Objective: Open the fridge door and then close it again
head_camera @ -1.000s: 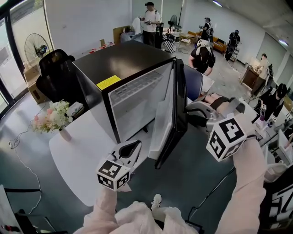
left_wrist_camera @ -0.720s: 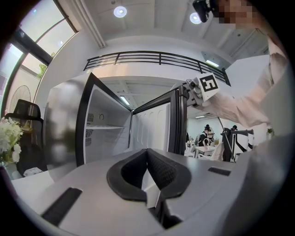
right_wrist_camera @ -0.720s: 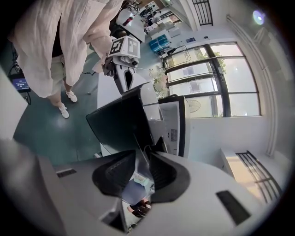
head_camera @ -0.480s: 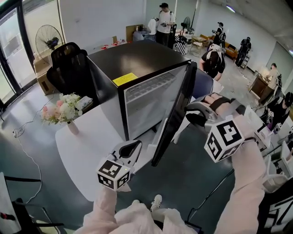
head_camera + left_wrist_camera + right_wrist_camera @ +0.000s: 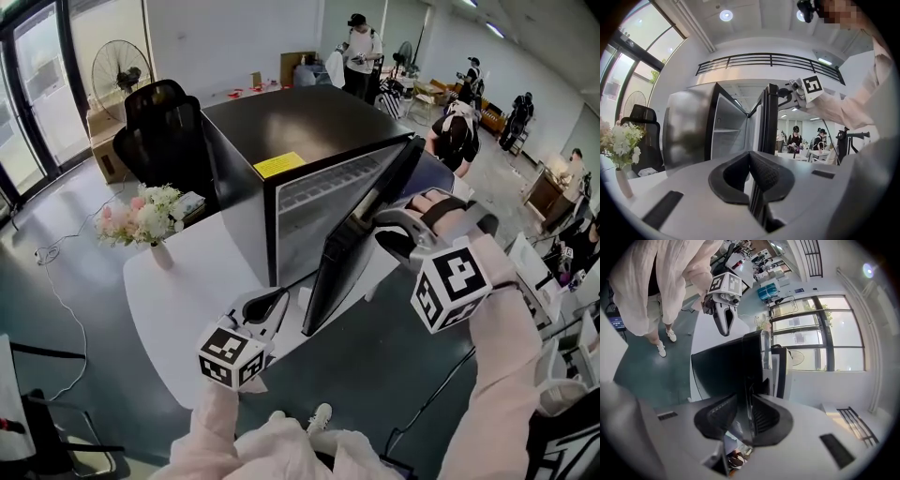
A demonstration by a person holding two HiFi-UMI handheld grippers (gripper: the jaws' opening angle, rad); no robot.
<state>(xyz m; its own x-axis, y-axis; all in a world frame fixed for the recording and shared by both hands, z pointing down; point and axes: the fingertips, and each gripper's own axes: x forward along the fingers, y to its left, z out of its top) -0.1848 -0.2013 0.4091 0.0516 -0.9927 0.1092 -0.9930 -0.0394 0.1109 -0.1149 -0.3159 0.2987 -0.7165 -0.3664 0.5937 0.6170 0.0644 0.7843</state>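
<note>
A black fridge (image 5: 309, 122) stands on a white table (image 5: 187, 300), and its door (image 5: 356, 239) hangs partly open at a narrow angle, with the pale inside showing. My right gripper (image 5: 392, 232) is shut on the door's free edge; in the right gripper view the door edge (image 5: 733, 364) runs between the two pads (image 5: 761, 416). My left gripper (image 5: 272, 302) hovers low over the table's front edge, short of the door's lower corner, shut on nothing. The left gripper view looks level at the fridge (image 5: 689, 126) and its door (image 5: 768, 117), with my left gripper (image 5: 751, 161) below them.
A vase of flowers (image 5: 145, 220) sits on the table left of the fridge. Behind it are a black office chair (image 5: 164, 131) and a standing fan (image 5: 122, 70). Several people stand and work at the back right. Grey floor lies below the table's right edge.
The door has swung leftward toward the fridge body, from wide open to a narrow angle, with my right gripper moving along on its edge. The left gripper has barely shifted.
</note>
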